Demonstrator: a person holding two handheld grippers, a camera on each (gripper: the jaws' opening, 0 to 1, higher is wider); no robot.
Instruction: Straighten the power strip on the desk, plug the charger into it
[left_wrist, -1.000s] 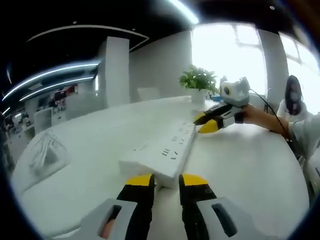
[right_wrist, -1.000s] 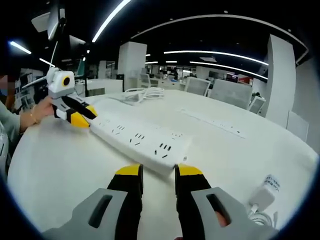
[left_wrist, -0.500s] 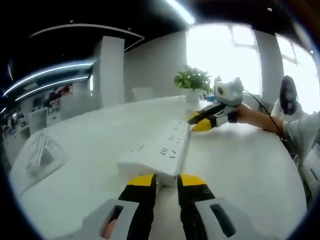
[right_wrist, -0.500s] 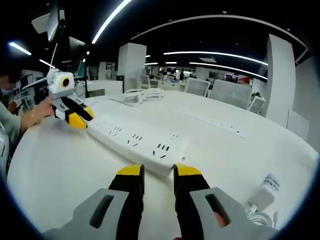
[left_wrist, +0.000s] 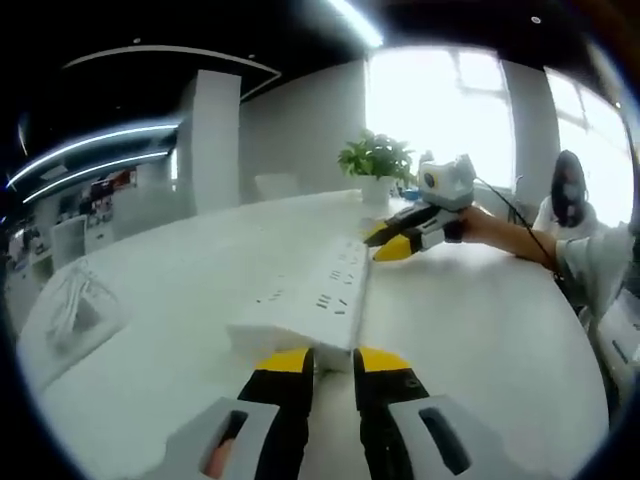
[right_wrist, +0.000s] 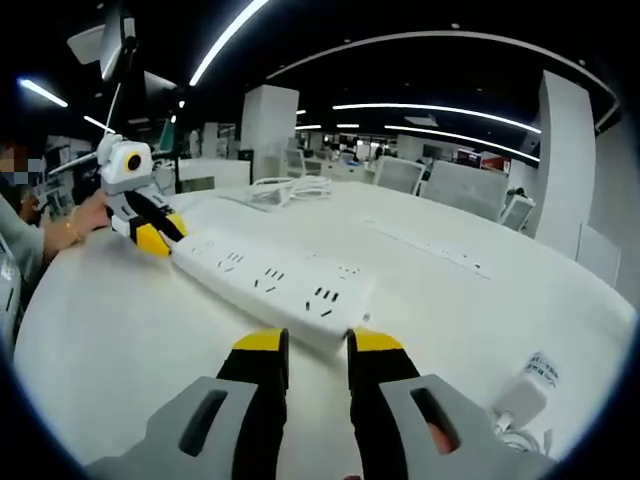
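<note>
A long white power strip (left_wrist: 315, 300) lies on the white desk (left_wrist: 480, 330), with a gripper at each end. My left gripper (left_wrist: 333, 362) has its yellow tips almost together, pressed against the strip's near end, with nothing between them. It also shows as the left gripper (right_wrist: 152, 238), held by a hand at the far end. My right gripper (right_wrist: 316, 345) is likewise narrow and touches the other end of the power strip (right_wrist: 275, 280); the right gripper (left_wrist: 392, 243) is seen across the desk. A white charger (right_wrist: 527, 395) with its cable lies at the lower right.
A coil of white cable (right_wrist: 290, 187) lies past the strip's far end, seen as the white cable (left_wrist: 78, 310) at the left. A potted plant (left_wrist: 375, 160) stands behind the right gripper. A person's sleeve (left_wrist: 595, 275) is at the right edge. A long slot (right_wrist: 430, 245) runs across the desk.
In the left gripper view the strip's far end and the right gripper have drifted left, so the strip runs more nearly straight ahead. The right gripper view has barely changed.
</note>
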